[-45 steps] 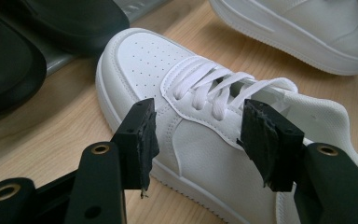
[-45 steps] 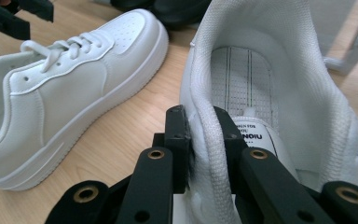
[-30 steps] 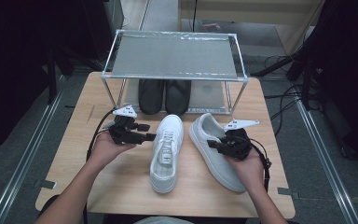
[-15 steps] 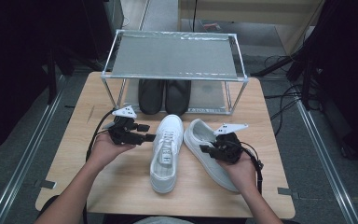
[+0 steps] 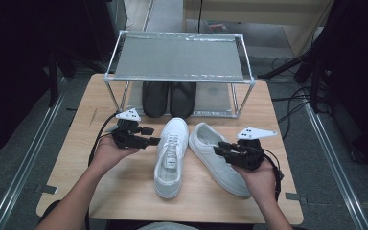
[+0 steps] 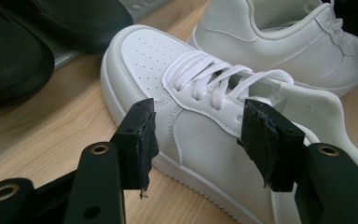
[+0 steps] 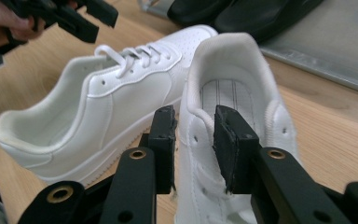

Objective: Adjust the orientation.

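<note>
At the middle of the table (image 5: 76, 158), two white sneakers lie side by side in front of the rack (image 5: 179, 57), with a black pair (image 5: 168, 98) on its lower shelf. The left shoe (image 5: 171, 155) points at the rack. The left gripper (image 5: 149, 136) stands released beside it, jaws wide, clear of the upper. The right gripper (image 5: 220, 148) straddles the collar wall of the right shoe (image 5: 219, 160), which lies slanted toward the table's near right corner. Its jaws have just been opening, and the pads now stand off the wall, so I judge that shoe let go. The risk: if the right hand pulls away with one pad inside the collar, it could drag the shoe further askew. The left gripper, closing from here, could catch only laces and tip its shoe.
</note>
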`<action>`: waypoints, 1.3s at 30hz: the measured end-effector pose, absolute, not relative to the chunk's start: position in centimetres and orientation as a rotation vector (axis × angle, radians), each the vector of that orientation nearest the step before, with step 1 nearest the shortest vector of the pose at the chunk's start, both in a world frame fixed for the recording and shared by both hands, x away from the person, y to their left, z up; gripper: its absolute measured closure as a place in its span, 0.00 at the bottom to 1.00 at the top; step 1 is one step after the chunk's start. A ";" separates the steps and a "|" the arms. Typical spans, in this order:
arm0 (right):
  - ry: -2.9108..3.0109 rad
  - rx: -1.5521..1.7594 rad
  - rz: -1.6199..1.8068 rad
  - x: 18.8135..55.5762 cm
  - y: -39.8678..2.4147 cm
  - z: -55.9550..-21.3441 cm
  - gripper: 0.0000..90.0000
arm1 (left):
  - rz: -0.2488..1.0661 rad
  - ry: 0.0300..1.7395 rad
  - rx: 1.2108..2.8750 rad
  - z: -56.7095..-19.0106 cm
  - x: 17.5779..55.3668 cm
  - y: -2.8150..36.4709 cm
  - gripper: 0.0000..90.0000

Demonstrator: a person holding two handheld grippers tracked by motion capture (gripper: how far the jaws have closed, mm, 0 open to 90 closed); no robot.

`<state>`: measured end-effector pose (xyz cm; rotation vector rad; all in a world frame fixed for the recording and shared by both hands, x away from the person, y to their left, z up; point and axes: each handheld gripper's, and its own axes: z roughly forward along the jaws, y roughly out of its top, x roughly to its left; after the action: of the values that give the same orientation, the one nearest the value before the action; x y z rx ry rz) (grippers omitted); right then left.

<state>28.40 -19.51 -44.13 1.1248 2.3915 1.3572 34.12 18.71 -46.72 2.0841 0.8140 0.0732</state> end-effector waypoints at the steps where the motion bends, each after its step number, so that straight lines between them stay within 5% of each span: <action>1: 2.393 1.125 1.367 28.2 -19.6 -44.1 0.82 | 0.069 0.814 2.083 -46.7 34.1 18.7 0.50; 7: 2.489 1.104 1.327 27.7 -19.2 -45.4 1.00 | 0.072 0.811 2.088 -46.7 34.1 18.6 0.50; 39: 2.577 1.206 1.234 29.4 -20.6 -47.9 1.00 | 0.075 0.806 2.093 -46.7 34.1 18.5 0.50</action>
<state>29.44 -20.57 -47.89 1.2061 2.5770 1.2336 34.07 18.47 -46.74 2.0932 0.8062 0.0747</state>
